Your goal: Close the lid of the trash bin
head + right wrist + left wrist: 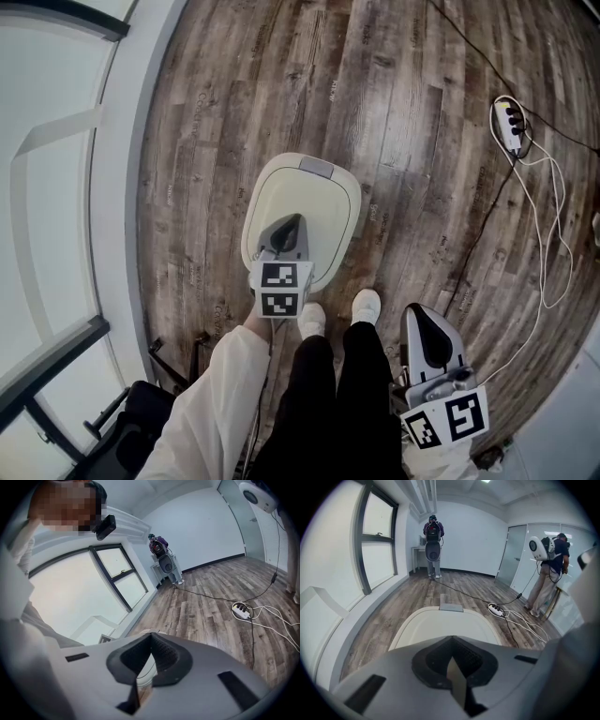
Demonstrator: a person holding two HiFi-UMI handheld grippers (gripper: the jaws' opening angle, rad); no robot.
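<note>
Nearest: the person's dark-trousered legs and two white shoes [312, 319], toes just short of the bin.

Right claw [422, 319] hangs low at the person's right side, well apart from the bin. In its own view [151, 637] the pad tips meet and grip nothing.

Left claw [293, 225] is over the near edge of the lid. In its own view [451, 641] the tips are also together and hold nothing.

Cream, rounded plastic trash bin [281, 187] stands on the grey-brown wood-plank floor [394, 75], straight ahead of the feet and near the white window ledge [127, 216]. Its lid [445, 620] looks flat and already down, with a small grey tab [316, 169] at the far rim. The task reads as all but done.

Handling, as a judgement:
- The lid is probably thin, stiff plastic, light and smooth, so it may be slippery under hard tips.
- Better to press down on the flat middle than to pinch it.
- A sideways shove could skid the light bin.
- The hinge is probably at the grey tab, but this is unconfirmed.

Hard to tell:
- The lid hides the bin's body and the lid-to-rim seam.
- I cannot tell whether the left claw touches the lid.

Farther off lie a white power strip [511, 122] and its black cable. Two people at the far wall [433, 545] are too small to make out in detail.
</note>
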